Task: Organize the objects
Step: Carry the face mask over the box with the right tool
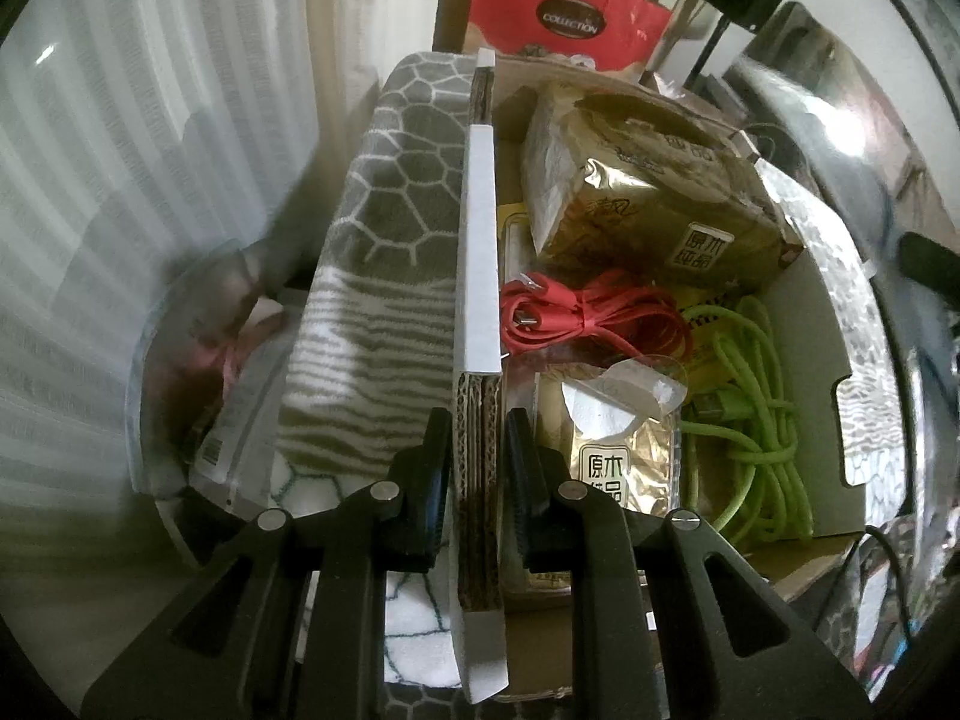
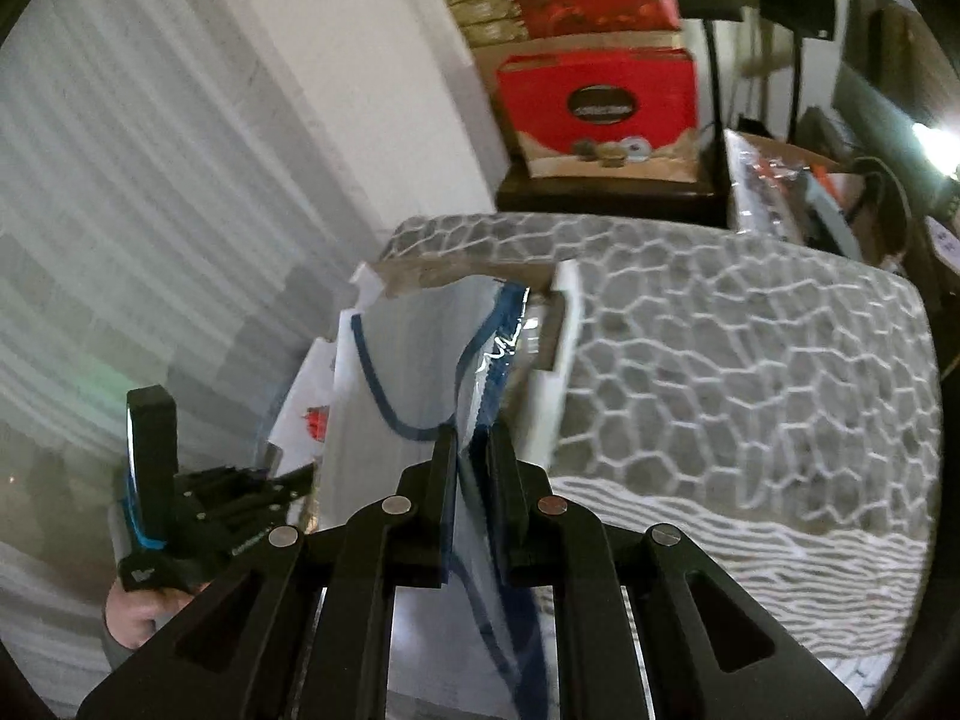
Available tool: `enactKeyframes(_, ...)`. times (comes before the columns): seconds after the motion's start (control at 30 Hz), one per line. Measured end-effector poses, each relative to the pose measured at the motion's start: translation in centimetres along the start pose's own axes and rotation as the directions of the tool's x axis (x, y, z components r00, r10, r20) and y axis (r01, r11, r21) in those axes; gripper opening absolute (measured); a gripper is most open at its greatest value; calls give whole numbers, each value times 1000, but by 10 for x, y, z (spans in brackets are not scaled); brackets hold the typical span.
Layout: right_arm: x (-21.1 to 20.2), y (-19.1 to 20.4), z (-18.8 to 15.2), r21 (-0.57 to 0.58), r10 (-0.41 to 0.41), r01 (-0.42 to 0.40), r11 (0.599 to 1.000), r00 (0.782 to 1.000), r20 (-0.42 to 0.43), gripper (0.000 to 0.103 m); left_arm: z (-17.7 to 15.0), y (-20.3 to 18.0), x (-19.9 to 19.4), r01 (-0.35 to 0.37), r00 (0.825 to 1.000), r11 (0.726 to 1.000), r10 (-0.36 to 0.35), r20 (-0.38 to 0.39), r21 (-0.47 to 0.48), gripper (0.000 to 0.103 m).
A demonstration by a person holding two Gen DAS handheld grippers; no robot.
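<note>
Cardboard box part packed; left gripper clamps its corrugated wall, right gripper pinches blue-trimmed clear plastic bag, unstowed

My right gripper pinched a blue-trimmed clear bag at frame centre; patterned cloth filled the right.

The word "COLLECTION" is printed in a dark oval on the red box at twelve o'clock in the left wrist view; in the right wrist view the same oval is too blurred to be read. The characters "原木纯品" are carried in a framed label on the large gold tissue pack and again on the small gold tissue pack at six o'clock of it.
</note>
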State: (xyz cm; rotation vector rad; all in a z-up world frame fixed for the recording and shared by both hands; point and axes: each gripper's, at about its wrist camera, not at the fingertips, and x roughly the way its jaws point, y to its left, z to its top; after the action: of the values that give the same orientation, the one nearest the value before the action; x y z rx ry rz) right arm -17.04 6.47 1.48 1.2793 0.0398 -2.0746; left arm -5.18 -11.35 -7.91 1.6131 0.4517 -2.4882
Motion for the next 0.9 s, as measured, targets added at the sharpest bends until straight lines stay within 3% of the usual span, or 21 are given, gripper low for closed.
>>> enactKeyframes(0.23,44,37,2,-117,44,-52,992,997,-66,9,-1,1,0,5,1000,1000,-5,1,-2,16)
enactKeyframes(0.43,69,61,-6,-222,22,-45,974,994,-106,9,0,3,-1,16,1000,1000,-16,0,-7,16)
enactKeyframes(0.73,82,76,-2,-364,-15,-16,931,997,-82,9,0,7,-2,26,1000,1000,-26,2,-11,16)
enactKeyframes(0.9,92,84,-2,-482,-51,14,876,997,-64,10,0,6,-2,27,1000,1000,-27,3,-13,16)
